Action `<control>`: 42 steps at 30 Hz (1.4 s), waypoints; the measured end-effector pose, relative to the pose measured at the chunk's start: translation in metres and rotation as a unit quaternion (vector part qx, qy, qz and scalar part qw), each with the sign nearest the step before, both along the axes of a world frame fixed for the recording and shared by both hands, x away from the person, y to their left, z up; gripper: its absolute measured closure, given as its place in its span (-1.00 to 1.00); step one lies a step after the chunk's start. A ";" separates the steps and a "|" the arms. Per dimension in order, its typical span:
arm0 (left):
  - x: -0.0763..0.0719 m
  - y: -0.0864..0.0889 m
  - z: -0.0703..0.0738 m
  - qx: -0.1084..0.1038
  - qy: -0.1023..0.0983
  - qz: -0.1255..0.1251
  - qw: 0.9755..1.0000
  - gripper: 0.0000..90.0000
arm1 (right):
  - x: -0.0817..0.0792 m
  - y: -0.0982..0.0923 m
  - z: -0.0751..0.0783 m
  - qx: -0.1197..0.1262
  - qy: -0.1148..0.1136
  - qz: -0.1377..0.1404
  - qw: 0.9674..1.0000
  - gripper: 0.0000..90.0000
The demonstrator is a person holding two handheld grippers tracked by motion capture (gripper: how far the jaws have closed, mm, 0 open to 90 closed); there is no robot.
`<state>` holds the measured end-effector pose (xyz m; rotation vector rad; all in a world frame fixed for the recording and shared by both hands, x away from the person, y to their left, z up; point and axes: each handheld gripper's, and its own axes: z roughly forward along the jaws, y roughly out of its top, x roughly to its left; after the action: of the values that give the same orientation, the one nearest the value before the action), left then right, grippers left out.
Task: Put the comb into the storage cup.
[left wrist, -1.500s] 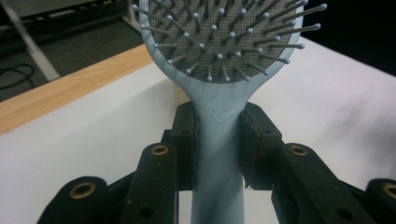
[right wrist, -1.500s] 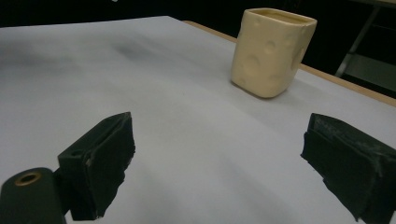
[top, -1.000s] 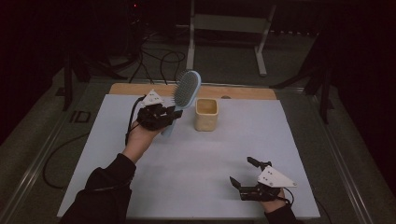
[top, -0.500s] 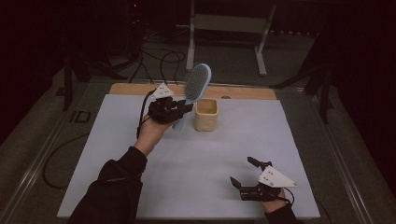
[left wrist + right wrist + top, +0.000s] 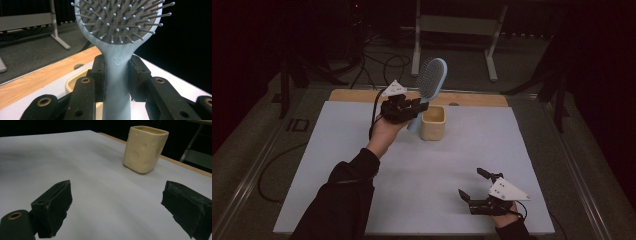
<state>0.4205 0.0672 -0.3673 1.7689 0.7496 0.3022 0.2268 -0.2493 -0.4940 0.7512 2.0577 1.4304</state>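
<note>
The hairbrush [image 5: 430, 80] is standing nearly upright in my left claw [image 5: 416, 107], raised off the bench [image 5: 422, 170] at its far side, with its light blue handle reaching down toward the cup [image 5: 433, 123] and its head leaning slightly to the right above it. In the high view the handle's lower end is showing just left of the cup's near wall; whether it is touching the cup I cannot tell. In the left gripper view the hairbrush [image 5: 117, 50] is facing the camera with its bristles, and a small smiling face is showing on the neck below the head. My left claw [image 5: 116, 75] is gripping the handle from both sides, the black pads pressing flat against it just under that neck. The cup [image 5: 75, 82] is lying directly behind and below the grip, its cream rim partly hidden by the jaws.

My right claw [image 5: 472, 184] is resting low over the near right part of the bench, well apart from the cup, and is gaping wide with nothing between the jaws. In the right gripper view the cup [image 5: 145, 148] is standing upright on the white sheet, cream, with round dimples on its walls, near the wooden back edge.
</note>
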 end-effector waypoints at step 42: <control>0.052 -0.040 -0.027 -0.063 -0.039 0.017 0.997 0.55 | 0.000 -0.002 0.000 0.010 0.003 0.004 1.000 -0.80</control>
<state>0.4728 0.0268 -0.3940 1.6180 0.7276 0.3381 0.2268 -0.2508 -0.4944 0.7575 2.0568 1.4569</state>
